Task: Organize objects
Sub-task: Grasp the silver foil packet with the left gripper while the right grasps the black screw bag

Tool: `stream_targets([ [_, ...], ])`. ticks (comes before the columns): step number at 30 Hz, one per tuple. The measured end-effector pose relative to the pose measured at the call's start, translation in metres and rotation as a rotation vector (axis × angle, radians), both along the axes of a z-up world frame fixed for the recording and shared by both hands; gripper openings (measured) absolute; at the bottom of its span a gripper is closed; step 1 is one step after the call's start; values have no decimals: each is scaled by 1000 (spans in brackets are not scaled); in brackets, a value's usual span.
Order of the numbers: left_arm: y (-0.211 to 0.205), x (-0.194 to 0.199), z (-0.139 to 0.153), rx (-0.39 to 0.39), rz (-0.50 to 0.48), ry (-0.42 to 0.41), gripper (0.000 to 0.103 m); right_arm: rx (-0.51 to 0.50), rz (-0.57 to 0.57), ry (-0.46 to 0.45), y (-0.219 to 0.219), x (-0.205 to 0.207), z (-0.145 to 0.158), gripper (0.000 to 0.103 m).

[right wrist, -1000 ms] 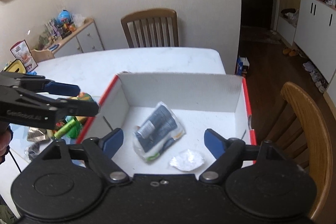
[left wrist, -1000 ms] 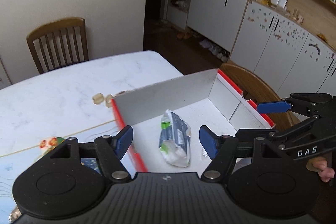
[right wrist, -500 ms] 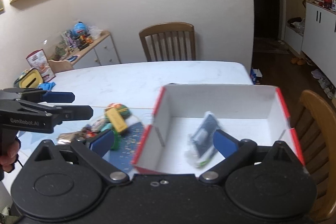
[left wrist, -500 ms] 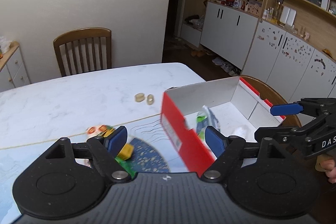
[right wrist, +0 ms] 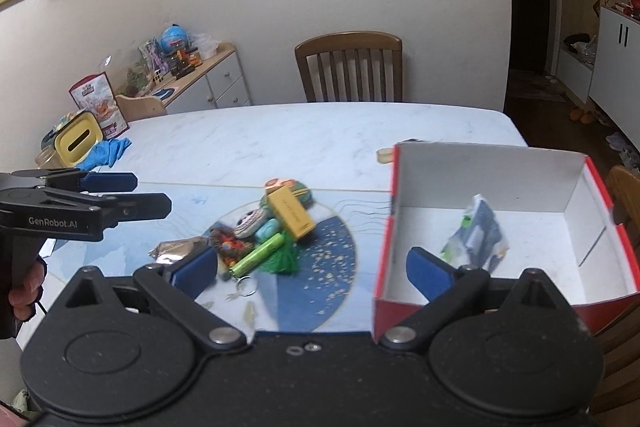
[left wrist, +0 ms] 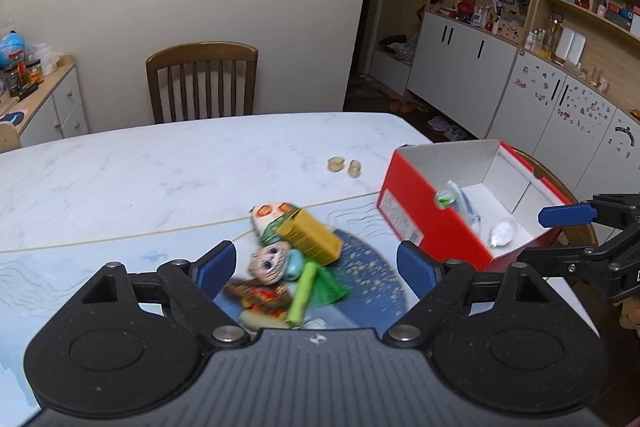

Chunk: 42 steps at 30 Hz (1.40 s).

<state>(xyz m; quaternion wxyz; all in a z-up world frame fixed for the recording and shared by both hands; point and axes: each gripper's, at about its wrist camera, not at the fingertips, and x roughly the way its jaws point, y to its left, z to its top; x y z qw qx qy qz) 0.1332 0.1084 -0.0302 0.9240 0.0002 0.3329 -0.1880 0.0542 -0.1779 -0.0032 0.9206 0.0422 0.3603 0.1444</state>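
Observation:
A red box with a white inside point(left wrist: 420, 211) point(right wrist: 384, 227) stands at the table's right end. It holds a blue-and-white packet point(right wrist: 478, 231) point(left wrist: 460, 199) and a crumpled foil piece point(left wrist: 502, 231). A pile of small objects lies on a blue mat point(right wrist: 332, 259): a yellow box point(left wrist: 310, 237) point(right wrist: 290, 213), a doll-face item point(left wrist: 270, 261), a green tube point(right wrist: 256, 255) point(left wrist: 300, 293) and a green tassel point(right wrist: 282, 259). My left gripper point(left wrist: 316, 263) is open and empty above the pile. My right gripper point(right wrist: 312, 267) is open and empty, between the pile and the box.
Two small beige pieces point(left wrist: 344, 165) lie on the white marble table point(left wrist: 160, 167). A wooden chair point(left wrist: 202, 83) stands at the far side, another chair point(right wrist: 624, 195) behind the box. A yellow tin point(right wrist: 78, 143) and a blue cloth point(right wrist: 110, 151) lie at the left edge.
Both grippers have swung left, from over the box's inside to over the pile on the blue mat. Both stayed open and empty. The packet stays in the box.

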Motion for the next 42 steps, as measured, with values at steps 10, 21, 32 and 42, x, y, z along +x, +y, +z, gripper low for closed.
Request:
stream_targets([
  [10,49,14,-24,-35,17,29,103,-41,73,32,58,1,-17,100],
  [21,82,38,-75,-7,98,130,103,-140,191,67,131,0,-57,93],
  [32,79,57,-116,0,54,205,103,-184,334,124,176,4,-94,87],
  [42,71,60,-134,21,4,221,103,-209,398,152,205,13,-119,81],
])
